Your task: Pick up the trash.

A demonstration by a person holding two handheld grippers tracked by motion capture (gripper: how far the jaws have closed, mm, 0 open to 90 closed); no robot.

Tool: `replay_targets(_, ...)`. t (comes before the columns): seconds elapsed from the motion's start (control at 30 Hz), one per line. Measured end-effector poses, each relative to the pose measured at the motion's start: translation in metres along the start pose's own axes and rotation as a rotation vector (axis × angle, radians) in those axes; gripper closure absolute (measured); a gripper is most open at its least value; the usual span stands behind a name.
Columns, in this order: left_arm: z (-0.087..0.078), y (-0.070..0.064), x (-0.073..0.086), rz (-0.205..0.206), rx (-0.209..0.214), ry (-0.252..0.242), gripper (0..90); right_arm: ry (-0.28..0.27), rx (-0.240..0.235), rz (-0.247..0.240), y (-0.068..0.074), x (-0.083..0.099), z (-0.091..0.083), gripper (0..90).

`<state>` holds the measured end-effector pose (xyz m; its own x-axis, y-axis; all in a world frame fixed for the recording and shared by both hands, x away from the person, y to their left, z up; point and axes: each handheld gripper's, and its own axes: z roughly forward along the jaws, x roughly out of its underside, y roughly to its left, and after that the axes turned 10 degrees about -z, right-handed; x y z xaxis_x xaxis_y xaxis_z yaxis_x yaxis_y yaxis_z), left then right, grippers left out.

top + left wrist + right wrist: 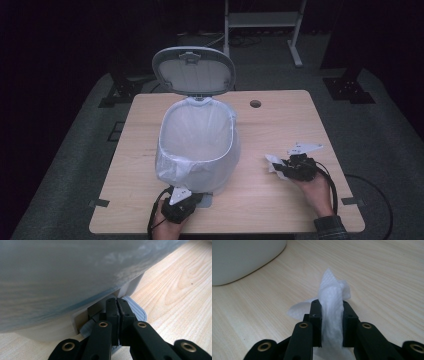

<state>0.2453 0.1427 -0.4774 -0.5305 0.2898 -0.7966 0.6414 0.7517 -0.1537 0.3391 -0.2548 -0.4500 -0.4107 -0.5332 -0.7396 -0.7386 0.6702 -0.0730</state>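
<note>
Wooden table (280,130) is carrying an open-lidded bin (197,142); right gripper (332,315) is pinching a crumpled tissue (333,297) right of it, while left gripper (117,308), jaws together, is pressing the near pedal (136,310).

The counter (280,130) is pale wood with a wavy grain. The bin (197,145) is white, lined with a cloudy translucent bag; its raised lid (194,70) is light grey. The pedal (136,310) looks grey and finely ribbed, though partly hidden. The tissue (332,297) is white, faintly dimpled. Both claws are black with brass-coloured rivets.
</note>
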Motion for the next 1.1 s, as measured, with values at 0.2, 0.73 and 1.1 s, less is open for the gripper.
replay_targets(0.2,0.000,0.000,0.000,0.001,-0.001,-0.001,88.9,-0.007,-0.016,0.004,0.000,-0.001,-0.005,74.5)
replay_targets(0.73,0.000,0.000,0.000,-0.002,-0.001,-0.002,88.9,-0.037,-0.054,-0.022,0.001,-0.010,-0.018,74.5)
replay_targets(1.1,0.000,0.000,0.000,0.003,-0.002,-0.001,88.9,-0.054,-0.076,-0.028,0.002,-0.015,-0.024,74.5)
